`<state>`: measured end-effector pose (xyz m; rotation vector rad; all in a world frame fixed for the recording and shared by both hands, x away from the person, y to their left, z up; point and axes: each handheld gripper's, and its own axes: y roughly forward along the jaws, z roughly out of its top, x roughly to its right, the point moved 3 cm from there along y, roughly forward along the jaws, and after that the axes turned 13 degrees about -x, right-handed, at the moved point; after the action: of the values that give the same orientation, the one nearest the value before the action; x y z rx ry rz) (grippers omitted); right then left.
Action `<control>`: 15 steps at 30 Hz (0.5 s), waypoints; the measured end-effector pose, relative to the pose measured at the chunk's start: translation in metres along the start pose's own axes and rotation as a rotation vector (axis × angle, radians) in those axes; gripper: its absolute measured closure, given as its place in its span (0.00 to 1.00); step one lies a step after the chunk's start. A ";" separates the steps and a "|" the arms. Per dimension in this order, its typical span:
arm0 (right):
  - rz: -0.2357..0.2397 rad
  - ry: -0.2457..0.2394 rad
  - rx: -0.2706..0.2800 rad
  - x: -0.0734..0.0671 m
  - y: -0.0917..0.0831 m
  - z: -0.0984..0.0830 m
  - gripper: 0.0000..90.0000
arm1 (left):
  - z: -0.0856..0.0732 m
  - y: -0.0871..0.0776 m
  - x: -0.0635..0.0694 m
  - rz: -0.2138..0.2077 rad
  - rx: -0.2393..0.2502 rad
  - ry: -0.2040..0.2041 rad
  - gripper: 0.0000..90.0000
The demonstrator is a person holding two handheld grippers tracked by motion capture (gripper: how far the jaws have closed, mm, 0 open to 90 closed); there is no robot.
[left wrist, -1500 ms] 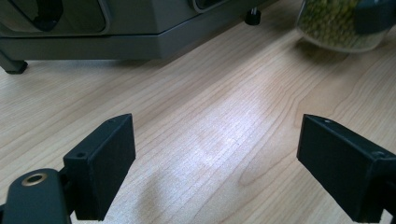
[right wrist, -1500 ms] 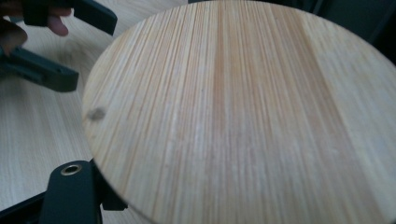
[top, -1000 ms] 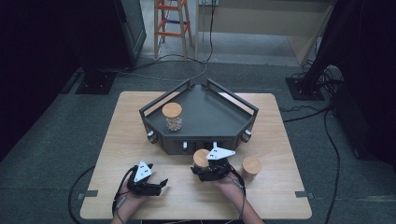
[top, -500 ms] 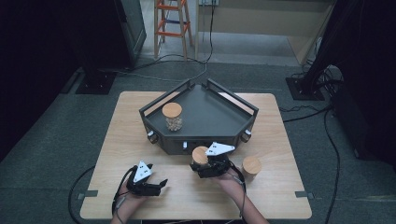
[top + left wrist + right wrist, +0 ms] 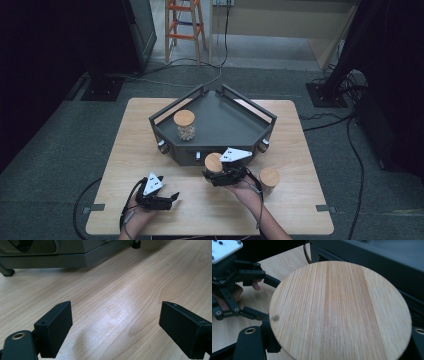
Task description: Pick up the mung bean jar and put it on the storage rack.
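On the wooden table, our right gripper holds a lidded jar, maybe to lift next into the dark tray, while our left gripper waits wide open.

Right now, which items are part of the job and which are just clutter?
In play, as far as I can judge:
- right gripper, shut on the held jar
- dark tray, with a jar in the tray
- jar on the table

Idle or background:
- left gripper, open over bare table
- orange stool
- floor cables
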<state>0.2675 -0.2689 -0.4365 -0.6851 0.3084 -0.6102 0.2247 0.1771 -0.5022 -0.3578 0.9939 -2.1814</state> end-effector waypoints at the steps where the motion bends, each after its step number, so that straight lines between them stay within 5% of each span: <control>1: -0.001 0.000 0.002 0.000 0.000 0.001 0.28 | 0.000 0.000 0.000 0.001 -0.002 0.001 0.13; 15: -0.001 -0.008 0.004 0.002 -0.010 0.015 0.28 | 0.001 0.000 0.000 0.005 -0.012 0.005 0.13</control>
<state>0.2717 -0.2686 -0.4189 -0.6836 0.2992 -0.6088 0.2251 0.1760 -0.5017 -0.3552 1.0098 -2.1739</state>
